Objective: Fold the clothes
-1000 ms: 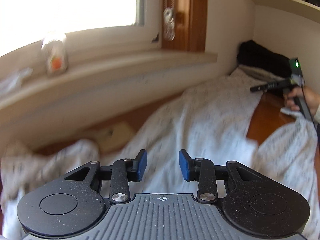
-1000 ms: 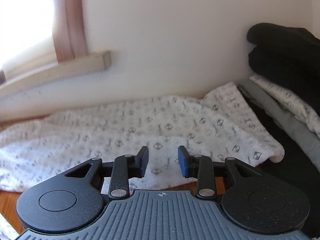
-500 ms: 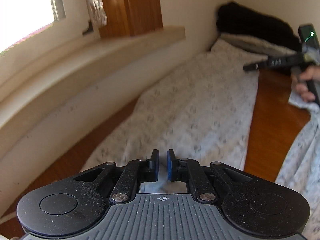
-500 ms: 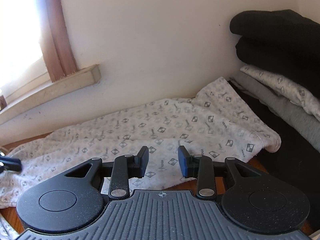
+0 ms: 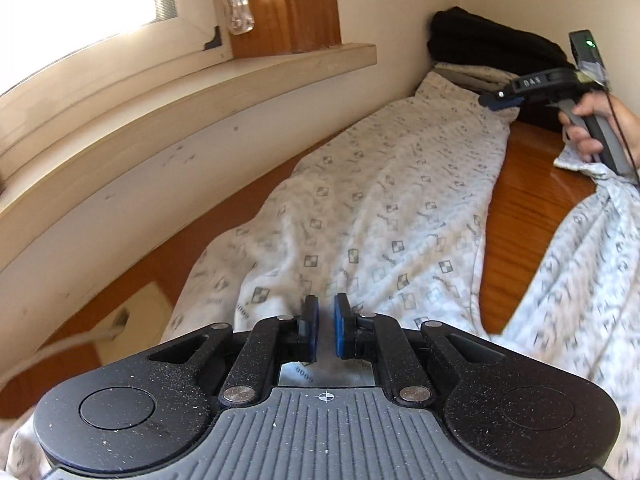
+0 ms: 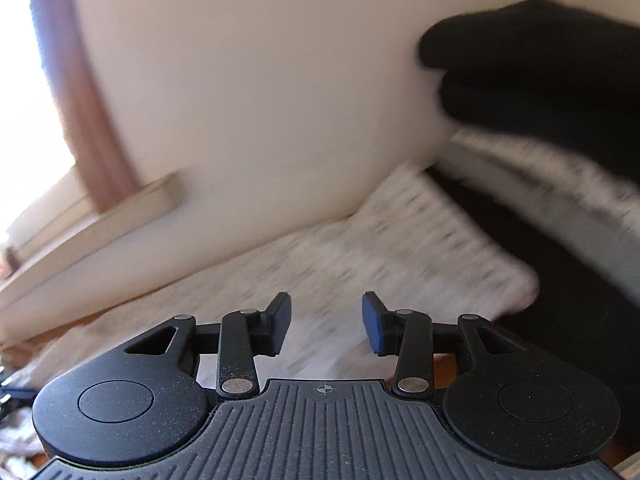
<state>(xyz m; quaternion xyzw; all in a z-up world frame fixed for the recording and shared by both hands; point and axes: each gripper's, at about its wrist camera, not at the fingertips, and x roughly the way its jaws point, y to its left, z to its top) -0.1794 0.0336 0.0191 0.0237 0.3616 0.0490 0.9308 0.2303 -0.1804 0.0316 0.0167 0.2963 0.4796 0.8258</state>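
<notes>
- While the left claw [image 5: 326, 330] tilts down over the near end of the patterned garment [image 5: 384, 216], its blue pads stand nearly together with a fold of that cloth pinched between them
- The garment lies stretched along the wooden worktop [image 5: 520, 208], beside the wall under the window sill [image 5: 240, 76], its far end by a stack of folded clothes [image 5: 488, 48]
- The right claw [image 6: 326, 322] is opening, nothing between its pads, above the garment's far end
- In the left view a hand [image 5: 592, 128] grips the right claw's handle, fingers wrapped round it, claw pointing left
</notes>
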